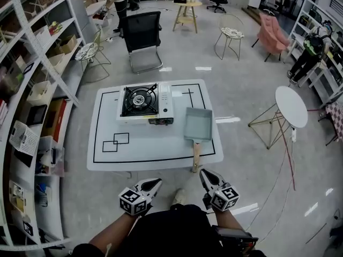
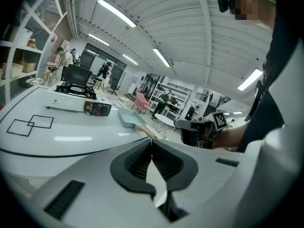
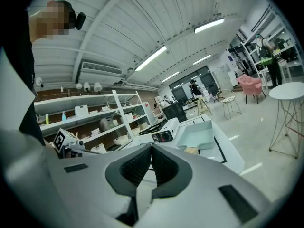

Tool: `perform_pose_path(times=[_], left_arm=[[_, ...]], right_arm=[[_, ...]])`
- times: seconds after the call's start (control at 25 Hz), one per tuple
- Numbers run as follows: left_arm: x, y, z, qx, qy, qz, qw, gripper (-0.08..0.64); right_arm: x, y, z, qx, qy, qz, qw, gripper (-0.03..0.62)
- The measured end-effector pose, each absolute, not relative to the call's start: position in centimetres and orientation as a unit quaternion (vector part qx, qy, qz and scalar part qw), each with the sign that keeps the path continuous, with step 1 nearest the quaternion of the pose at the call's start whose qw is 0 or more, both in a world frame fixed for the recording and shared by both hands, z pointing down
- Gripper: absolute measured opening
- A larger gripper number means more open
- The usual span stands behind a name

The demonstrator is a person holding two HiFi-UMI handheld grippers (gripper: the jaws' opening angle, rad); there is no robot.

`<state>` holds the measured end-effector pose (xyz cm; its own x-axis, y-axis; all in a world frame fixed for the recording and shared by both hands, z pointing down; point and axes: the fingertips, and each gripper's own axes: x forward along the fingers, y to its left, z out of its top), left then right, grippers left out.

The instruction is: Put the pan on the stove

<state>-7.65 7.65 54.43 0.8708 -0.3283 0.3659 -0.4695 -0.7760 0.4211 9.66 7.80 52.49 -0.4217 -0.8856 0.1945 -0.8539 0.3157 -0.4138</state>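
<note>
A light-blue rectangular pan (image 1: 198,124) with a wooden handle (image 1: 196,155) lies on the right part of the white table (image 1: 161,149); the handle juts over the near edge. To its left stands a portable gas stove (image 1: 144,103) with nothing on its burner. Both grippers hang below the table's near edge, close to my body. The left gripper (image 1: 153,184) is shut and holds nothing. The right gripper (image 1: 206,175) is shut and holds nothing, just short of the handle. The left gripper view shows the left gripper (image 2: 151,148), pan (image 2: 129,119) and stove (image 2: 76,96). The right gripper view shows the right gripper (image 3: 151,156), pan (image 3: 197,134) and stove (image 3: 159,128).
Black outlines of squares (image 1: 116,142) are drawn on the table's left part. A black office chair (image 1: 142,36) stands behind the table. A round white side table (image 1: 291,106) is to the right, shelving (image 1: 32,100) along the left. A person (image 1: 311,50) bends at the far right.
</note>
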Motion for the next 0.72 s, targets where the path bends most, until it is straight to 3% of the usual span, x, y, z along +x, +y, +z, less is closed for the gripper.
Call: perform_pose_path(times=[0.72], left_arm=[[-0.8,0.7,54.7,0.927,-0.214,0.142,0.272,0.009]], right_arm=[[16.4,1.7,53.0,-0.544,0.808,-0.225,0.033,0.026]])
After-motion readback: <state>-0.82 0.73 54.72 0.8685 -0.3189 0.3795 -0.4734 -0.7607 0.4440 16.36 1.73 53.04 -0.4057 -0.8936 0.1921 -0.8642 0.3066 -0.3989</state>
